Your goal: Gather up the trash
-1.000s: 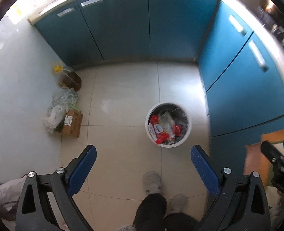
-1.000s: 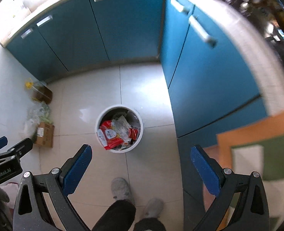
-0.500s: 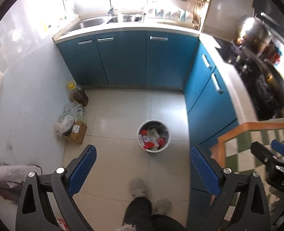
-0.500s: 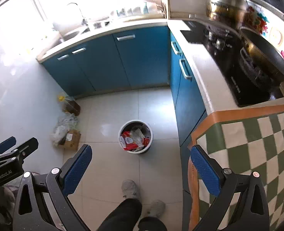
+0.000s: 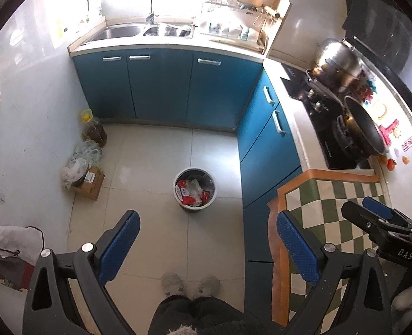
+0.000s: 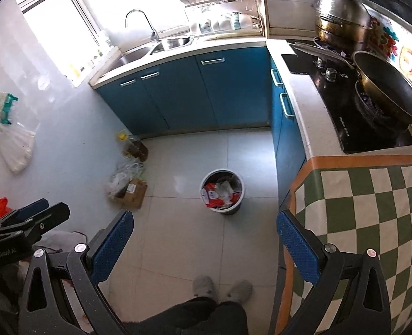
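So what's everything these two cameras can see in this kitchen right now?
trash bin: one, white rim, on the floor tiles, holding red and clear wrappers
cardboard box: one, brown, by the left wall
plastic bags: a pile, whitish, on and behind the box
oil bottle: one, yellow cap, in the floor corner
cabinets: blue, under both counters
sink: steel, with a tap, under the window
steel pot: one, on the far burner
wok: one, dark, on the near burner
checkered cloth: green and white, orange border, on the right
slippers: two, grey, person's feet
left gripper: blue pads, open, empty
right gripper: blue pads, open, empty
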Available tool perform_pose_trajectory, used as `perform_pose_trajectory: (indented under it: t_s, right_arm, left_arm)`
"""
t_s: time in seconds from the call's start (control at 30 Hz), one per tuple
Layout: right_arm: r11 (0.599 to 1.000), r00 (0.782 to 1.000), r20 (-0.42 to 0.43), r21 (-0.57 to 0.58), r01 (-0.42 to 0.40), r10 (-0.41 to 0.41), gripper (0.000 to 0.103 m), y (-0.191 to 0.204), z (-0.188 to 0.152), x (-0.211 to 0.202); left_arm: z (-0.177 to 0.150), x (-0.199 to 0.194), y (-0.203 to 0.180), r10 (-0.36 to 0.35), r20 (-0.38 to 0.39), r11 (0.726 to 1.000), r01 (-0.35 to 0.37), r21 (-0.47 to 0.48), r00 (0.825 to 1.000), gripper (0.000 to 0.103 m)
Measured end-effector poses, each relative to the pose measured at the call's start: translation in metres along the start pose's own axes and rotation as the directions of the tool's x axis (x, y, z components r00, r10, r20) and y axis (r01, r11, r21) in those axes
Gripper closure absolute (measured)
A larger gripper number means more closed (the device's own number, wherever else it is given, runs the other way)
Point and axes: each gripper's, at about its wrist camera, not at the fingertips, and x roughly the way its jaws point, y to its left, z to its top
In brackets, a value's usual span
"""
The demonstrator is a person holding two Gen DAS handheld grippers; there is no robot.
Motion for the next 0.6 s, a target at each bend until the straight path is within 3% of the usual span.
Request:
perform_pose_trajectory:
  t_s: [0.6]
  right_arm:
    - [0.995, 0.995, -0.008, 0.0, -0.095, 0.095, 0.0, 0.035, -0.008, -0.01]
  left_arm:
    - [-0.004, -0.023, 0.018, -0.082, 0.031, 0.997, 0.082, -0.01, 0.996, 0.0]
